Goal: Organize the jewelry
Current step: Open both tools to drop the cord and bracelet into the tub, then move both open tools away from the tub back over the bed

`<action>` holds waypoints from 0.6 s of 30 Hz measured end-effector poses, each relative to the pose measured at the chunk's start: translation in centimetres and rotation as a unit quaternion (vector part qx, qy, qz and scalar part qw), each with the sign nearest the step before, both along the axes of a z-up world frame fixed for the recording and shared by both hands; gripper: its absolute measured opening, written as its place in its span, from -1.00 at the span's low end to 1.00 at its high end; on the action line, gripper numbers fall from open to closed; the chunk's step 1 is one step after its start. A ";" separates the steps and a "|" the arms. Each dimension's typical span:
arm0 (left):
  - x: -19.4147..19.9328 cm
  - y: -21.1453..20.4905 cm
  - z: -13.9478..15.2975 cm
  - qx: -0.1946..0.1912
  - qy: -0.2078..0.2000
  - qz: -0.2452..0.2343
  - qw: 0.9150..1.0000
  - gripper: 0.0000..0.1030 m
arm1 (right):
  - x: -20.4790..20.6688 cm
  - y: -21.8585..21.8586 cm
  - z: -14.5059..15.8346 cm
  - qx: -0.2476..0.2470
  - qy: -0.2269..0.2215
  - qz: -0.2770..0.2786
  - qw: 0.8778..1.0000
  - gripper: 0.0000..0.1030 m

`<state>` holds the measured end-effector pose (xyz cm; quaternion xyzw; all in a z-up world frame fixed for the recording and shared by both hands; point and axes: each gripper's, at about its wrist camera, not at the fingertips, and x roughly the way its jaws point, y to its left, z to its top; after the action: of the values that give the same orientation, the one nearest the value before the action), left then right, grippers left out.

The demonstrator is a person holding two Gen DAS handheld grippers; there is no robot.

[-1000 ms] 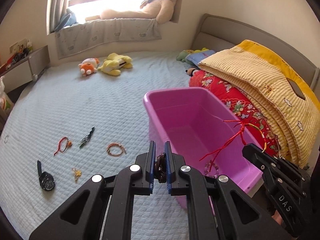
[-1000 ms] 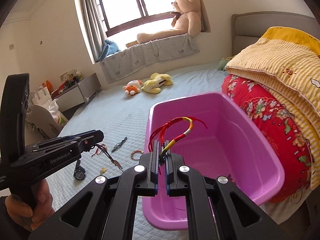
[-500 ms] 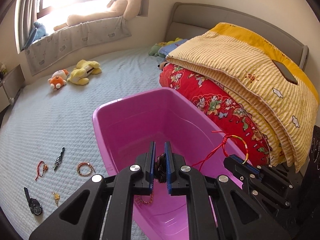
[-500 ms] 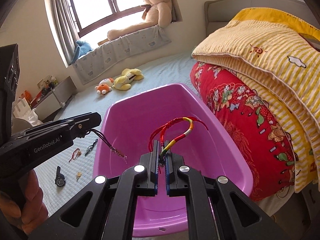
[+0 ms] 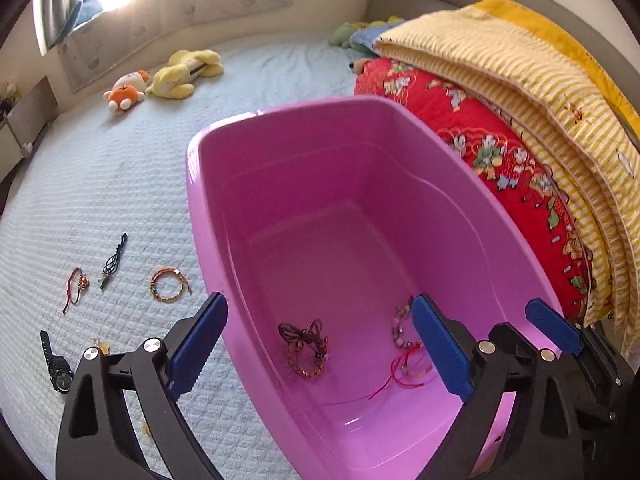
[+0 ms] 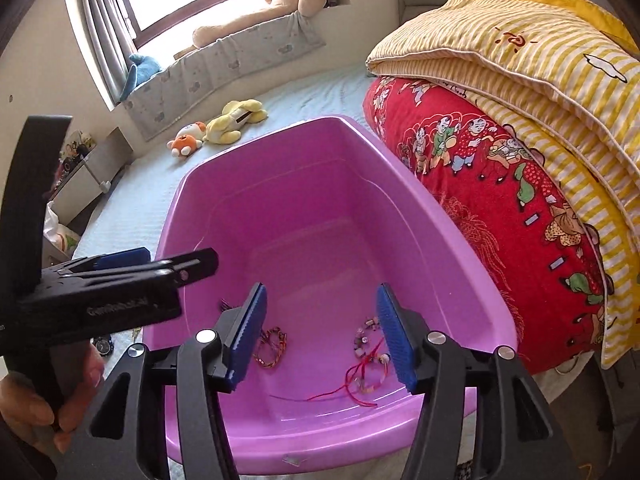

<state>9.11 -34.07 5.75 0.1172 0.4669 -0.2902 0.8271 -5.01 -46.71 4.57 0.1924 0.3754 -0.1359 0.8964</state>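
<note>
A pink plastic tub (image 5: 280,128) (image 6: 460,248) stands on the bed. On its floor lie a dark braided bracelet (image 5: 305,344) (image 6: 272,345) and a red-cord bracelet with beads (image 5: 404,360) (image 6: 368,364). My left gripper (image 5: 320,344) is open and empty over the tub's near end. My right gripper (image 6: 322,336) is open and empty above the tub floor. On the bedspread left of the tub lie an orange bracelet (image 5: 167,284), a dark cord necklace (image 5: 114,256), a red string bracelet (image 5: 75,288), a black watch (image 5: 56,364) and a small gold charm (image 5: 102,346).
Folded red and yellow striped quilts (image 5: 520,112) (image 6: 520,128) lie against the tub's right side. Plush toys (image 5: 160,80) (image 6: 216,128) lie far back on the bed. A big teddy bear (image 6: 272,4) sits on the window seat. A bedside cabinet (image 6: 84,176) is at left.
Both grippers have opened over the tub. The dark bracelet from the left one and the red-cord bracelet from the right one now lie on the tub floor.
</note>
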 end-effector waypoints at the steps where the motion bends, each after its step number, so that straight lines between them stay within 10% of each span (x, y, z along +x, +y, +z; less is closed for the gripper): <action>1: 0.1 0.2 0.2 0.003 -0.002 0.003 1.000 0.83 | -0.2 -0.1 0.1 0.000 -0.001 -0.004 1.000 0.12; 18: -0.1 3.1 0.7 0.013 -0.009 0.024 1.000 0.83 | -0.9 1.9 0.3 0.013 -0.004 0.012 1.000 0.27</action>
<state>8.99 -31.00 6.41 0.1192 0.4660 -0.2634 0.8362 -5.95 -44.81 4.88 0.1999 0.3761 -0.1197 0.8968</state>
